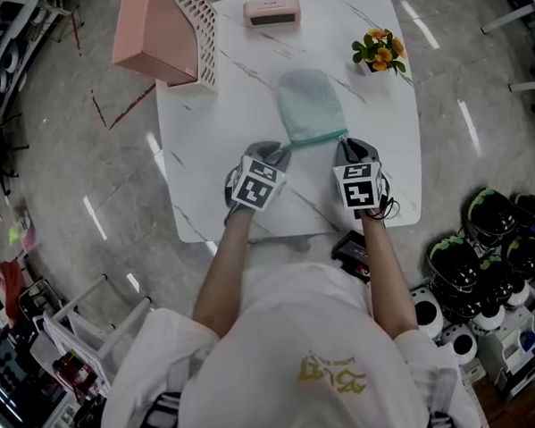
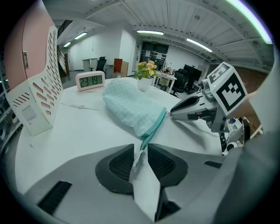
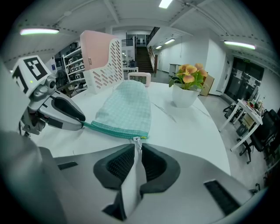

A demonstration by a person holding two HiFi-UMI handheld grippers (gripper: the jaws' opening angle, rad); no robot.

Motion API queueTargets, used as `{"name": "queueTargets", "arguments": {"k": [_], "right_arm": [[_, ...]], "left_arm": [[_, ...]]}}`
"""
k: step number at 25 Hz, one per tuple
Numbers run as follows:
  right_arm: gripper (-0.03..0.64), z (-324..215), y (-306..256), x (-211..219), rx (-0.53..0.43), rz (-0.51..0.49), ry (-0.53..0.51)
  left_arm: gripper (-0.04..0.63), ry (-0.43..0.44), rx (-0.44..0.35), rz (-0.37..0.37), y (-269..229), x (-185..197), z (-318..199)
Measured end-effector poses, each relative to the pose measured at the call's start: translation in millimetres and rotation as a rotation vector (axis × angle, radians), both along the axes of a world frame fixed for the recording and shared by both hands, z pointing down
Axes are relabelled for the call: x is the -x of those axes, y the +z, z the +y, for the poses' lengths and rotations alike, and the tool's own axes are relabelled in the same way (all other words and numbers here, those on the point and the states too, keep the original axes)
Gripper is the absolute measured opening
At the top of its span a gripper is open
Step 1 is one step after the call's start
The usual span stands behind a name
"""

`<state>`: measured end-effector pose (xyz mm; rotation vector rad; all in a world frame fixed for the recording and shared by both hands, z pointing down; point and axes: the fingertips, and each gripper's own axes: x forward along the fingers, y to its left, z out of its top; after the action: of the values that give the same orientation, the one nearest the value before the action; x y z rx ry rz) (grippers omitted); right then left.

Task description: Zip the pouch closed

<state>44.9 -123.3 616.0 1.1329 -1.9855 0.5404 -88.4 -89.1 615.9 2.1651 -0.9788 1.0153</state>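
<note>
On the table (image 1: pixel 238 100), we are hovering left gripper (image 1: pixel 275 152) and right gripper (image 1: pixel 347 150), fingers (image 2: pixel 120 164) released, at the pouch (image 1: pixel 309 108) ends; its zipper (image 1: pixel 318 140) seems fully closed.

The one thing I can read is the digital clock (image 2: pixel 90 81) at the far end of my counter (image 2: pixel 78 127): its display shows 23:19. The yellow print (image 1: pixel 331 375) on the front of my white shirt is too small and curled to make out.

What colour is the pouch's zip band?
The band is teal, clearest in the right gripper view.
</note>
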Motion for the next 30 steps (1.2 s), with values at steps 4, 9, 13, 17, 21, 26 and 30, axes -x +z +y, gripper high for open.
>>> {"name": "queueTargets", "arguments": {"k": [4,9,13,17,21,26,30], "right_arm": [[0.066,6.1,-5.3,-2.0,-0.005,-0.026,0.018],[0.067,13.2,-21.0,-6.1,-0.018,-0.068,0.062],[0.053,14.8,-42.9,-4.4,-0.038,-0.163,0.102],[0.014,13.6,-74.3,-1.5,-0.095,-0.241,0.138],[0.012,20.7,-102.7,-2.1,-0.152,-0.287,0.167],[0.012,28.0,-148.5,1.3,-0.226,-0.413,0.207],[0.012,37.9,-169.4,1.1,-0.275,-0.410,0.193]], "left_arm": [[0.124,-0.031,-0.042,0.040,-14.3,-3.0,-4.5],[0.109,-0.062,-0.112,0.079,-38.1,-7.8,-8.4],[0.085,-0.084,-0.167,0.111,-60.2,-10.9,-8.7],[0.051,-0.117,-0.212,0.182,-86.9,-15.0,-10.5],[0.031,-0.163,-0.253,0.322,-120.6,-19.2,-7.7],[0.018,-0.186,-0.306,0.409,-156.6,-18.5,-0.9],[0.018,-0.200,-0.365,0.413,-179.6,-18.6,4.1]]}}
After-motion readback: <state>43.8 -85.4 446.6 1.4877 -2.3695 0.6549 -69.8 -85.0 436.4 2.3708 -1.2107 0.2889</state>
